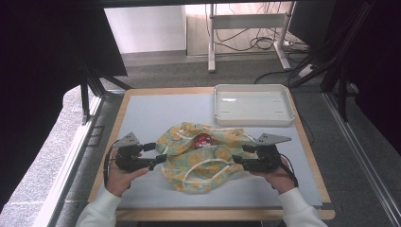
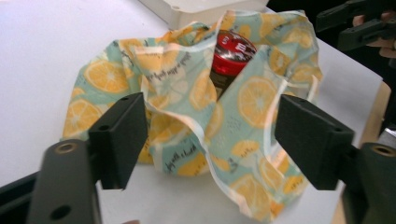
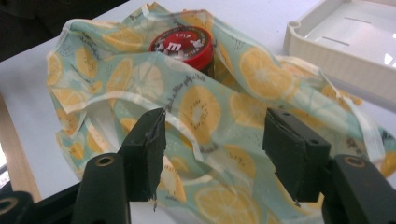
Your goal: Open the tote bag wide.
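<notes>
A teal cloth bag (image 1: 203, 161) printed with yellow lemon slices and edged in white lies crumpled on the grey mat (image 1: 151, 113). A jar with a red lid (image 1: 202, 140) stands inside it, the cloth gathered loosely around it. My left gripper (image 1: 160, 153) sits at the bag's left edge and my right gripper (image 1: 239, 158) at its right edge. In the left gripper view the left gripper (image 2: 210, 128) is open, with folds of the bag (image 2: 187, 107) lying between and beyond its jaws and the lid (image 2: 233, 46) behind. The right gripper (image 3: 217, 144) is open over the bag (image 3: 205, 112), below the lid (image 3: 182, 42).
A white shallow tray (image 1: 253, 119) stands at the mat's far right, close behind the bag; its corner tray wall (image 3: 322, 58) is near the right gripper. The table's wooden edge (image 1: 120, 118) frames the mat. Beyond it are dark frames, cables and a desk's legs.
</notes>
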`<state>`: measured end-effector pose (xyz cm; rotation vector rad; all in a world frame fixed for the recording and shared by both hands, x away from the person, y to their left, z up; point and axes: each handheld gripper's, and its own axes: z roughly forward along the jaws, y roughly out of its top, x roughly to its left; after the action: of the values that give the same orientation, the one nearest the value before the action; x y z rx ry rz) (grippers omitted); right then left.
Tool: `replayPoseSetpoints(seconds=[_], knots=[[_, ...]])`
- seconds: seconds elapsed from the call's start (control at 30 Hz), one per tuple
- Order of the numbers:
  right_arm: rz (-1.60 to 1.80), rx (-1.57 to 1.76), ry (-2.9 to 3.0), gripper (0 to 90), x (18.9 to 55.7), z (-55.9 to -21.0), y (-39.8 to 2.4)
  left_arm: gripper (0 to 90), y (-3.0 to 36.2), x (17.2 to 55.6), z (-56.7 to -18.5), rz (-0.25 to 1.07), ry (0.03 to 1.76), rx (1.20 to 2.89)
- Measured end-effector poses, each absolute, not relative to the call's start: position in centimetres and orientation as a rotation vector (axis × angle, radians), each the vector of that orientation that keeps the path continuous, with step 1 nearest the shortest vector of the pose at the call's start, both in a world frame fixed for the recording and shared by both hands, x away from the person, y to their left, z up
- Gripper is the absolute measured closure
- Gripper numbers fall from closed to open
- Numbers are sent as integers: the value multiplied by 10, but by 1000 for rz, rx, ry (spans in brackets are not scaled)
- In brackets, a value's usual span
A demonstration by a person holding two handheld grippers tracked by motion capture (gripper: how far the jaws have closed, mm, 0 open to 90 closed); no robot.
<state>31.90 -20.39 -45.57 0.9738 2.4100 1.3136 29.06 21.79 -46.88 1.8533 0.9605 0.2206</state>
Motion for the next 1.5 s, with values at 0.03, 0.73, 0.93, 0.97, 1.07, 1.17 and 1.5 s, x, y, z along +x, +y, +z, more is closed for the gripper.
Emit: replayPoseSetpoints(seconds=[0.03,0.73,0.93,0.97,1.07,1.17,1.5], knots=[[1312,974,2411,403,320,-455,-203,305,217,292,-468,219,964,1853],[1326,930,2401,836,348,-445,-169,850,186,323,-466,171,906,1934],[1304,916,2432,887,356,-446,-155,900,171,332,-462,148,887,1942],[1301,915,2434,887,358,-447,-152,900,169,332,-462,142,884,1943],[1292,922,2430,887,362,-449,-148,900,161,333,-461,136,856,1970],[1280,899,2428,887,362,-449,-144,900,159,332,-464,127,851,1986],[1263,920,2433,887,366,-454,-145,900,154,331,-472,106,850,2013]])
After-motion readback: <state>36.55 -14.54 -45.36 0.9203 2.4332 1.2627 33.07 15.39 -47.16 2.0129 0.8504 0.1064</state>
